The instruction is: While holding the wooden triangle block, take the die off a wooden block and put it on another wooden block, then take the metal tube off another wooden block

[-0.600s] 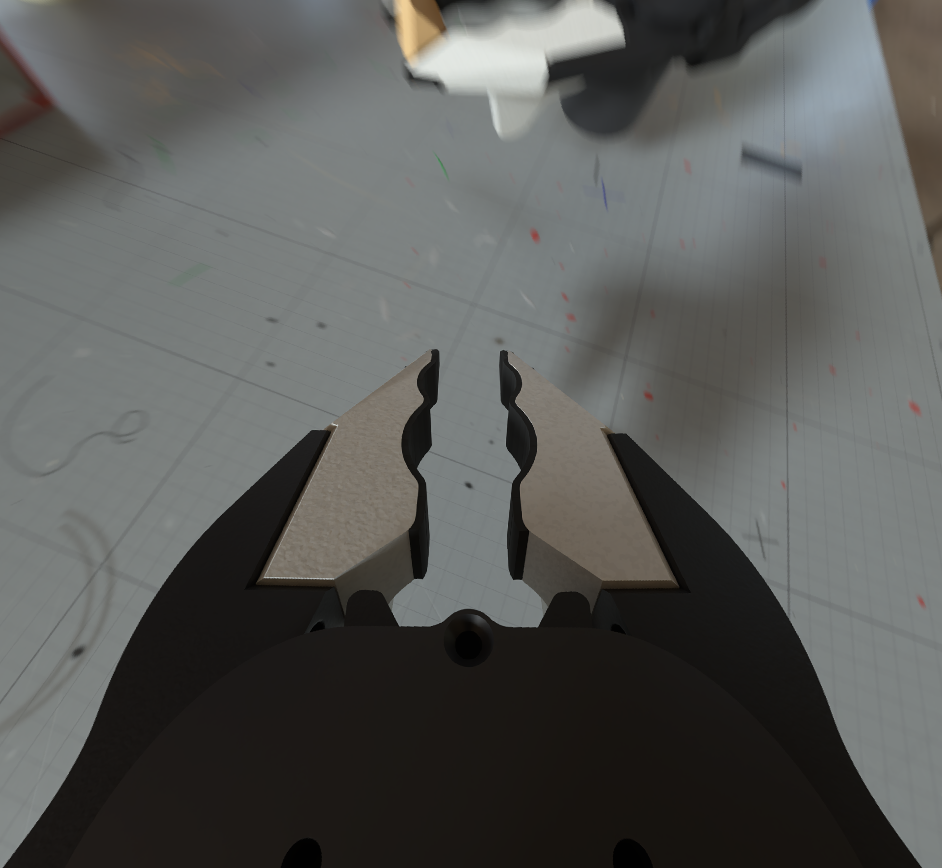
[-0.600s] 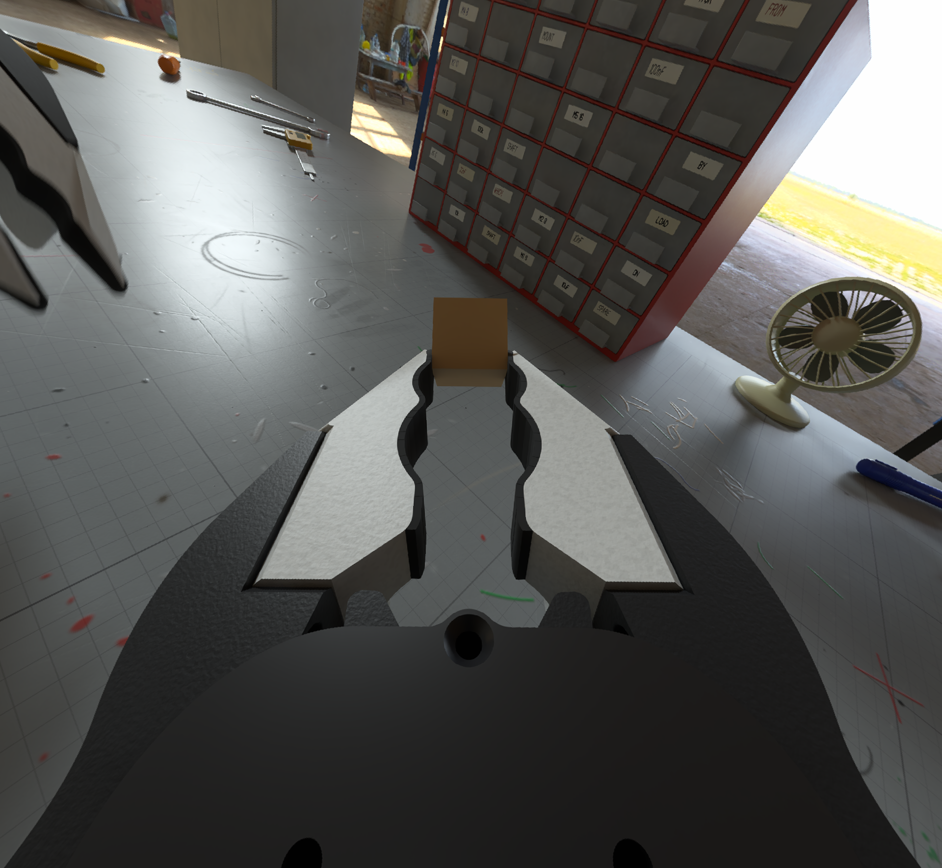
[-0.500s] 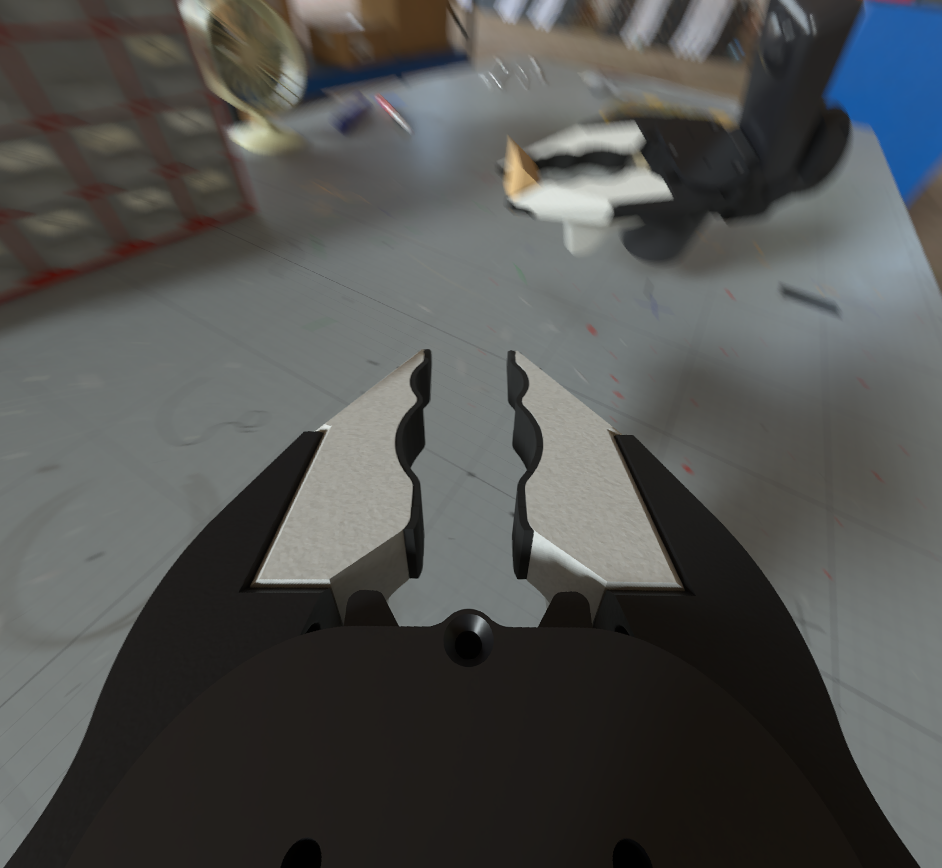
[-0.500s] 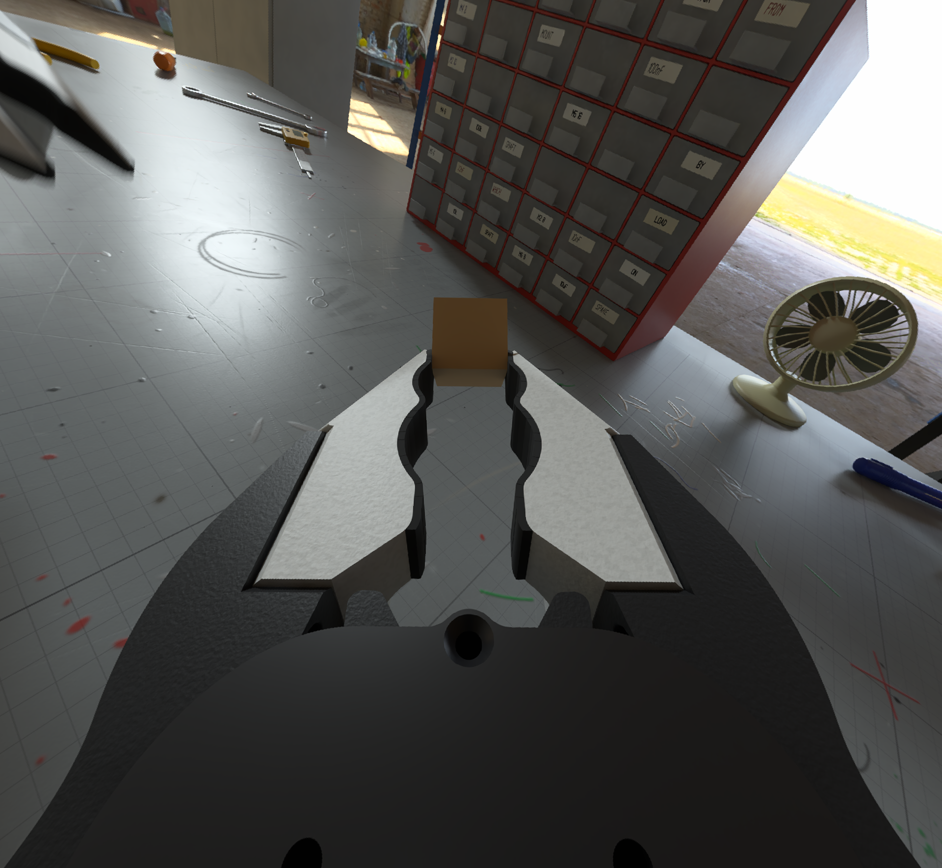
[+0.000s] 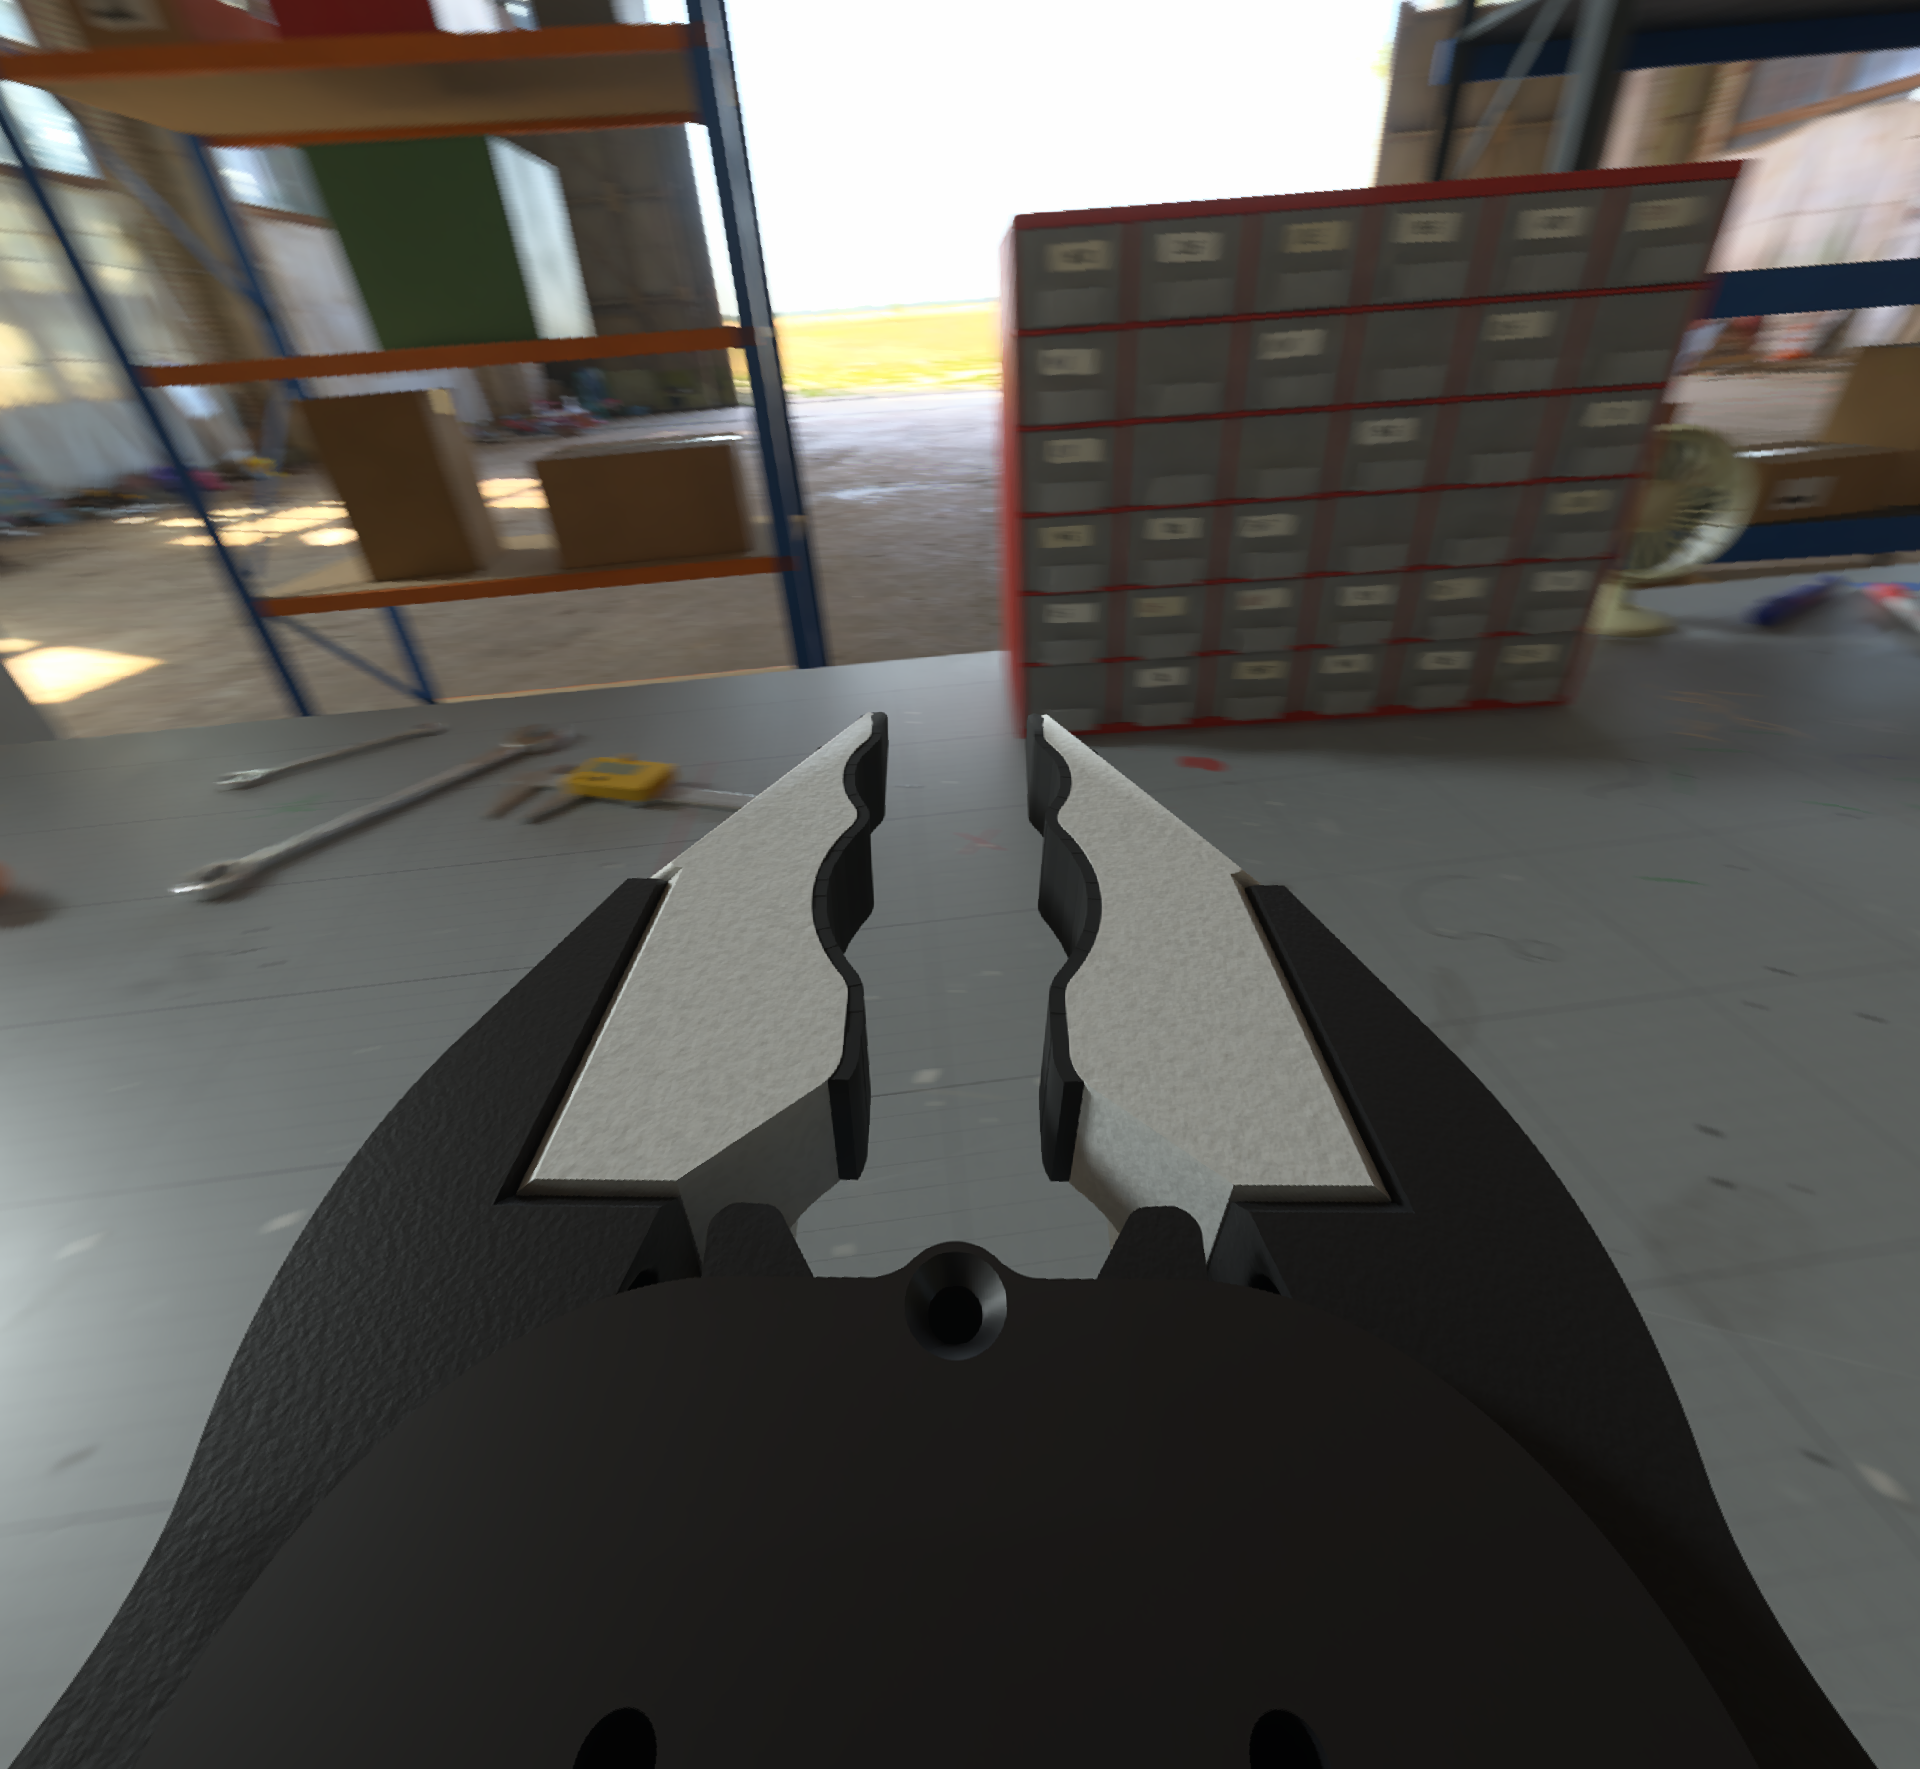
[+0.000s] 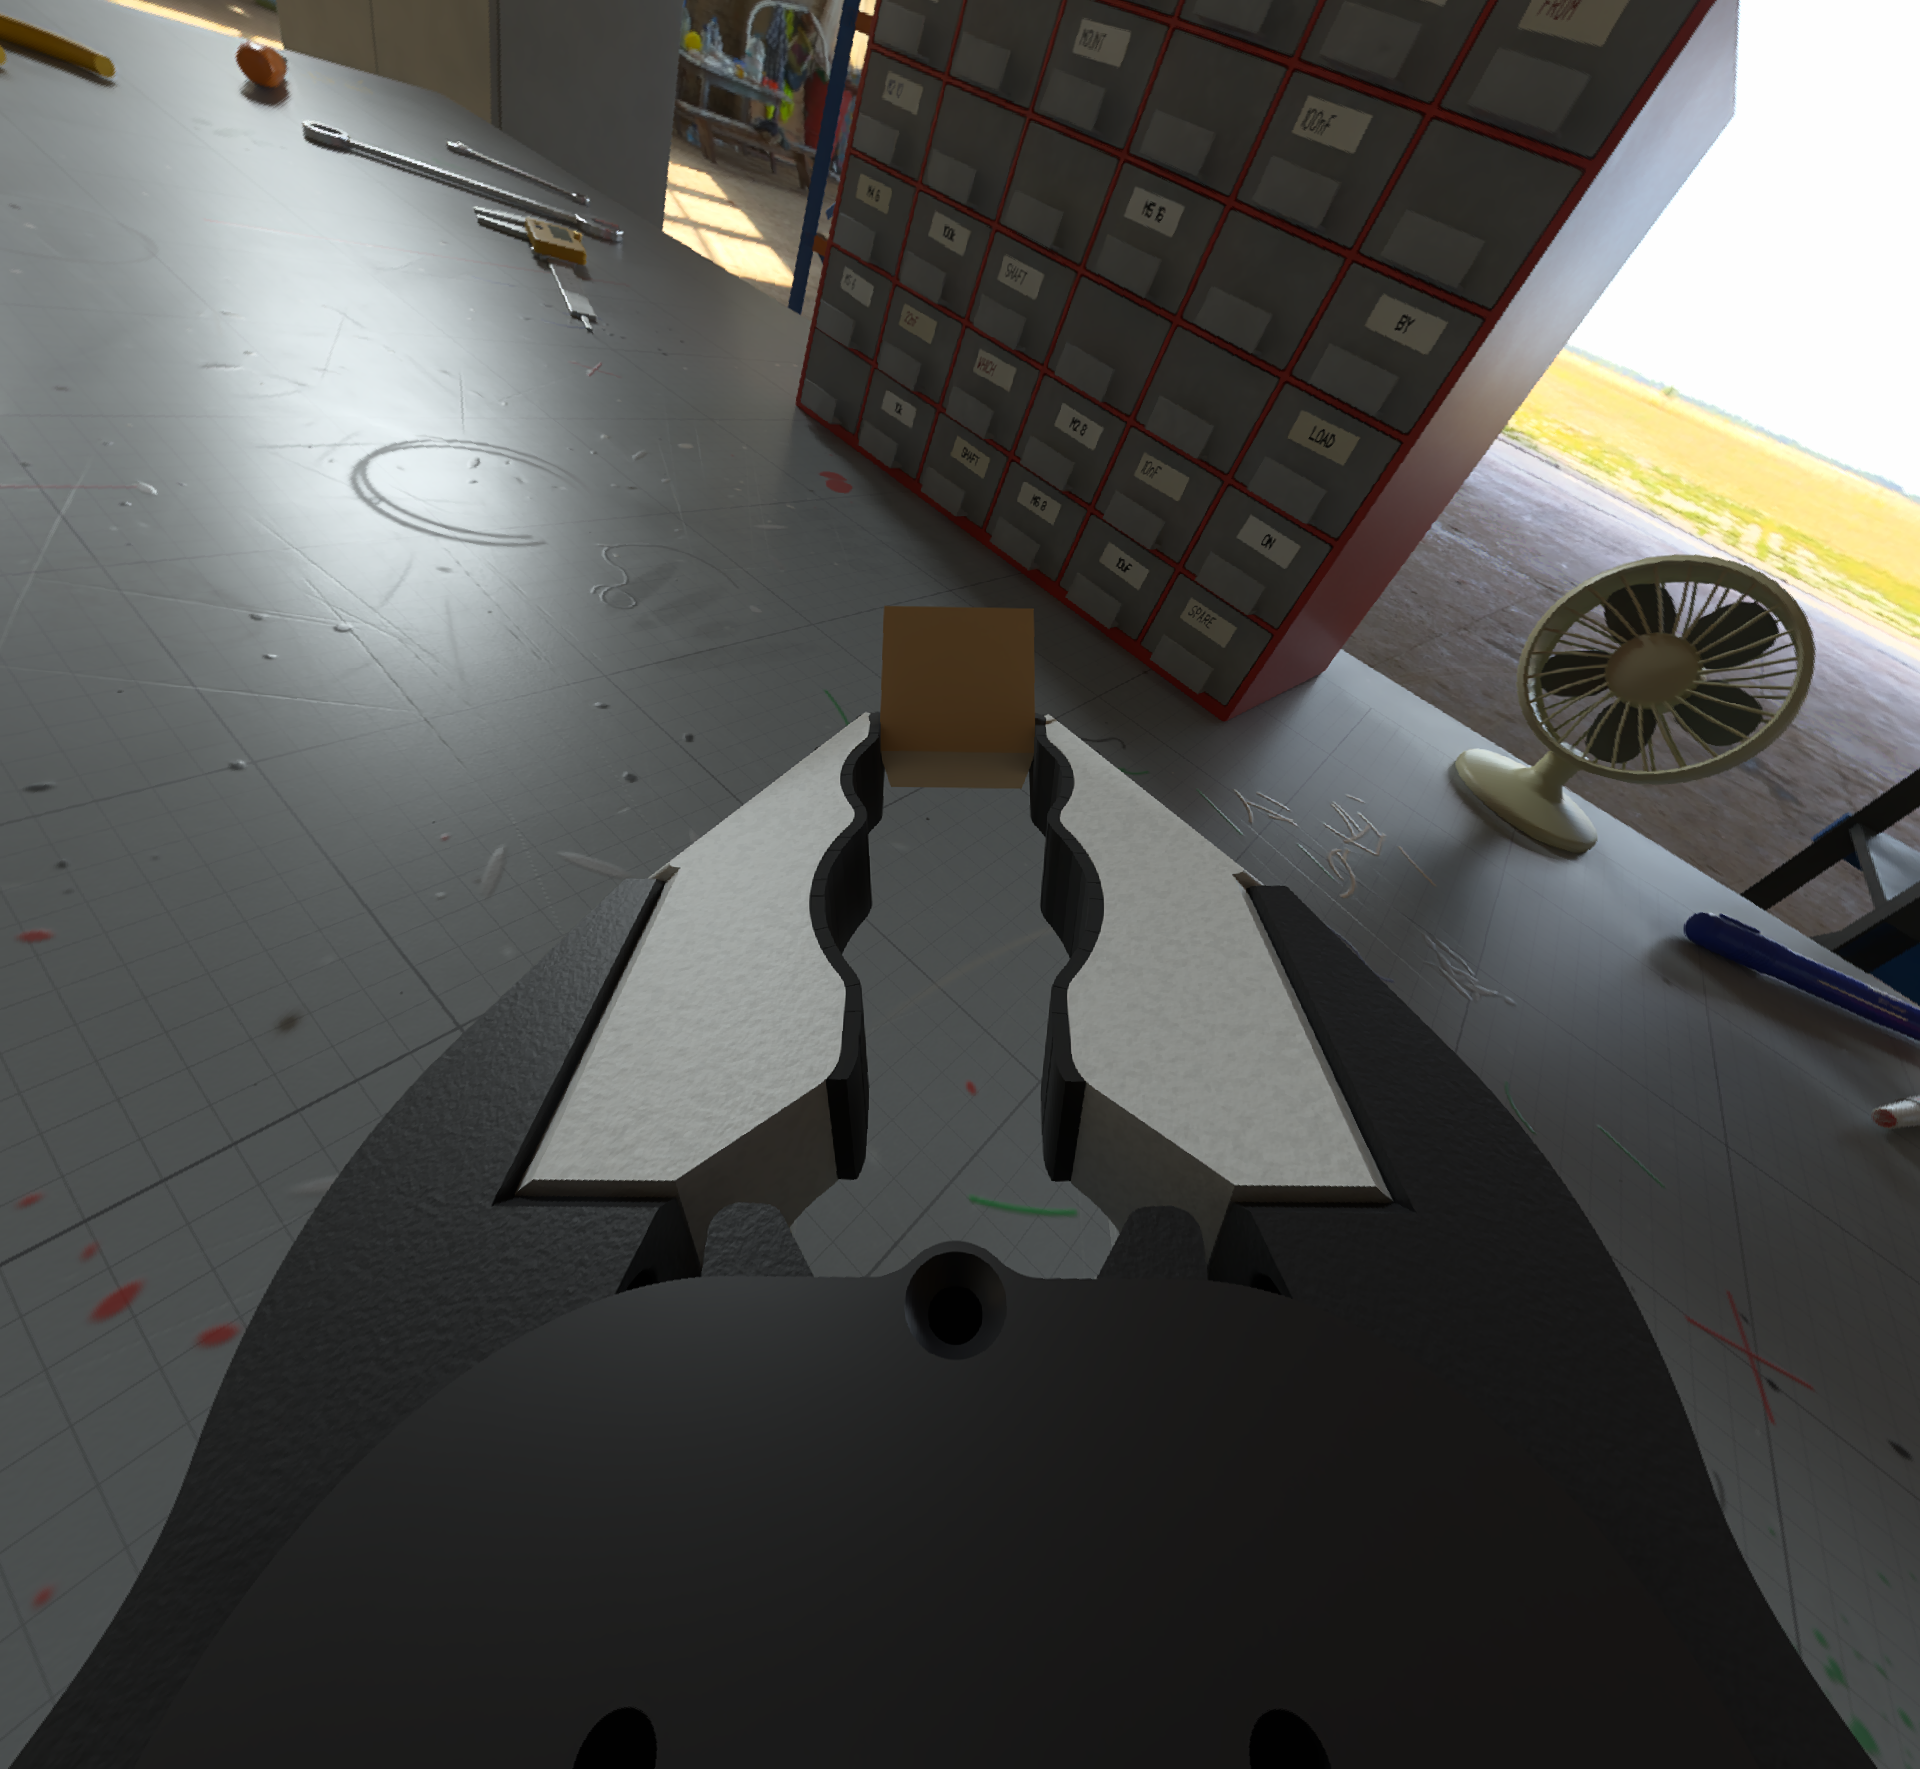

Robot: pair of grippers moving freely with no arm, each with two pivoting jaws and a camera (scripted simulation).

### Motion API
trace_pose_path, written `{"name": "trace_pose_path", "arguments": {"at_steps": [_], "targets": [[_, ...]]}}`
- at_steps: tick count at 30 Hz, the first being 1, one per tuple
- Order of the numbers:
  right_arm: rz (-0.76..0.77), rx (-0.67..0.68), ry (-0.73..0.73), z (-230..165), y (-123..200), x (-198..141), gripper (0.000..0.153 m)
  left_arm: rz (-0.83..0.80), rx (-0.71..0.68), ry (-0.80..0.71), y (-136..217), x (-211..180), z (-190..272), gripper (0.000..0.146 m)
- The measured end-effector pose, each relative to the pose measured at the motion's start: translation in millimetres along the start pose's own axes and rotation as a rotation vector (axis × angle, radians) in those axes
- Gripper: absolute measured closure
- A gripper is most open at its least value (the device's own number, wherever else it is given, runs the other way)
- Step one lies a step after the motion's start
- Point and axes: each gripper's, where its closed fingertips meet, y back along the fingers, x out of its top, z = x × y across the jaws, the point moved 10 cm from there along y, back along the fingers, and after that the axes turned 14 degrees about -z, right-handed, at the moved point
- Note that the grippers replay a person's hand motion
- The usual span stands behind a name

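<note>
My right gripper (image 6: 956, 727) is shut on the wooden triangle block (image 6: 956, 691), pinched between its fingertips and held above the grey table (image 6: 312, 680). My left gripper (image 5: 956, 732) is open and empty, held level above the table (image 5: 312, 992) and facing the red drawer cabinet (image 5: 1330, 462). The die, the metal tube and the other wooden blocks are in neither view.
The red drawer cabinet (image 6: 1226, 244) stands at the table's far side. A cream desk fan (image 6: 1652, 691) and blue pen (image 6: 1797, 971) lie right. Wrenches (image 5: 353, 815) and a yellow tool (image 5: 613, 777) lie left; they also show in the right wrist view (image 6: 457, 171). An orange thing (image 6: 260, 64) sits far left.
My left gripper has swung left and tipped up, from facing the table and the right gripper to facing the cabinet and shelving. It has left the right wrist view. The right gripper holds still.
</note>
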Motion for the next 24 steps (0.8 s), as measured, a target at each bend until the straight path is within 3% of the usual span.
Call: {"name": "trace_pose_path", "arguments": {"at_steps": [6,11,16,19,24], "targets": [[0.007,-0.003,-0.028,3.4,0.3,-0.2,0.125,-0.083,0.16,-0.001,15.3,12.3,-83.5,0.127],[-0.004,0.006,-0.006,0.8,-1.5,-0.2,0.125,-0.505,0.057,-0.006,-17.6,13.6,-135.1,0.126],[-0.026,0.005,0.042,-4.5,-5.0,0.1,0.125,-0.961,-0.074,0.019,-66.0,-19.5,-151.2,0.107],[-0.03,0.006,0.056,-6.3,-5.5,0.0,0.125,-1.133,-0.091,-0.036,-79.4,-35.3,-148.6,0.104],[-0.037,0.014,0.058,-6.7,-6.9,-0.3,0.125,-1.288,-0.093,-0.191,-81.3,-33.1,-148.7,0.102]]}}
